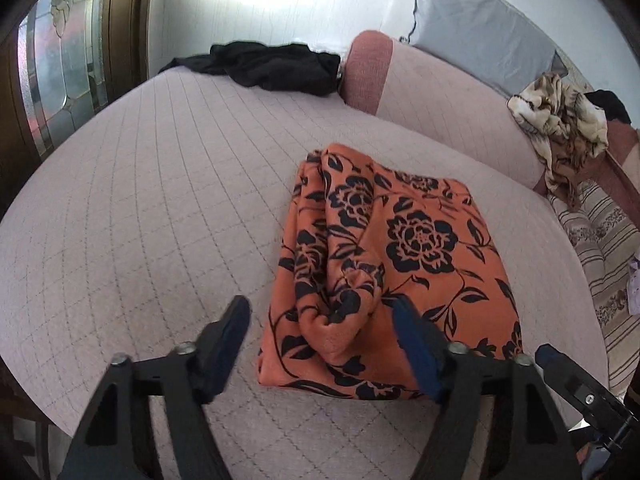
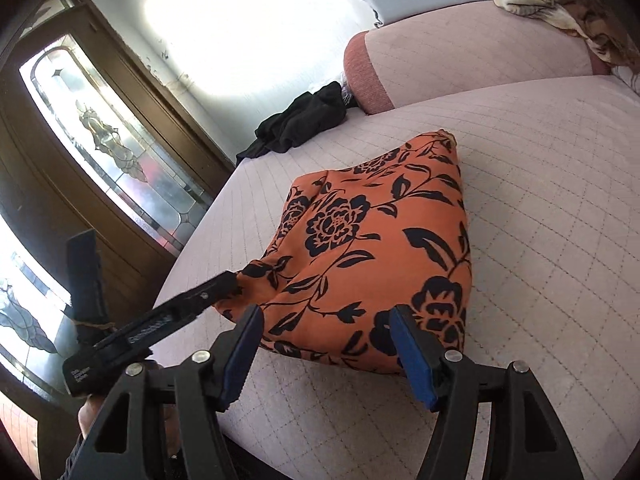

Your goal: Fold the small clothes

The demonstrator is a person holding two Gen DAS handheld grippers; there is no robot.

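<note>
From my left wrist camera, reading left to right: at nine o'clock a dark wooden door with a leaded glass panel (image 1: 52, 80). Filling the middle is the pale pink quilted bed (image 1: 140, 208), and far off at twelve o'clock lies a crumpled black garment (image 1: 272, 66). At the centre, running down toward five o'clock, sits the orange cloth printed with black flowers (image 1: 400, 248), folded into a thick, roughly rectangular bundle. At two o'clock I see a grey cushion (image 1: 480, 28), and at three o'clock a crumpled cream and brown patterned cloth (image 1: 560, 128).

My left claw (image 1: 320, 320) stands partly open. Its left finger is over bare bed and its right finger lies against the top of the bundle; a bunched fold sits between them, but nothing is pinched. From my right wrist camera, my right claw (image 2: 324, 336) stands fairly wide at the bundle's near edge, holding nothing.

I judge the orange cloth to be light, soft and limp, with several loose layers. It should slump and may unfold if lifted by one layer. The surface looks matte, so I expect little slipping. I would take hold at the near edge, one claw near each corner, pinching through all layers at once.
</note>
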